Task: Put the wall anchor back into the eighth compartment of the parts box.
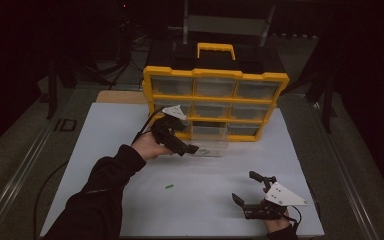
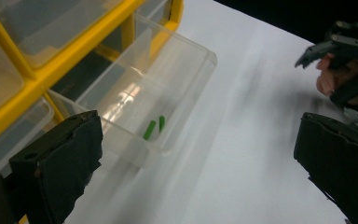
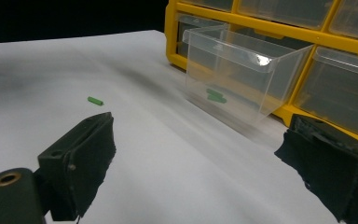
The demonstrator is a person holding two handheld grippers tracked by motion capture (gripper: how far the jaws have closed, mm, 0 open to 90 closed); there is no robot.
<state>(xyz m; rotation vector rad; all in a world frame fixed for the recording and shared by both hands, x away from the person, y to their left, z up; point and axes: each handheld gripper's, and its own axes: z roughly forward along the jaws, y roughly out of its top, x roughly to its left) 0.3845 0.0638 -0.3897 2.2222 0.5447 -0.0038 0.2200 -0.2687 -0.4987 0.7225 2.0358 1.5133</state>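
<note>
A yellow organiser [image 1: 215, 75] with clear drawers stands at the back of the white sheet. One clear drawer [image 1: 211, 140] is pulled out of its bottom row, and two small green pieces [image 2: 150, 129] lie on the drawer's floor [image 3: 216, 96]. Another green piece [image 1: 169, 186] lies loose on the sheet [image 3: 94, 101]. My left gripper [image 1: 190, 148] hovers just beside the drawer's left front, open and holding nothing [image 2: 200, 158]. At the front right, my right gripper [image 1: 244, 186] is open and holding nothing [image 3: 200, 163], pointed towards the drawer.
The white sheet [image 1: 130, 130] covers most of the table. A black case with a yellow handle [image 1: 216, 49] stands behind the organiser. Metal rails run along both table sides. The right gripper also appears at the top right of the left gripper view [image 2: 340, 51].
</note>
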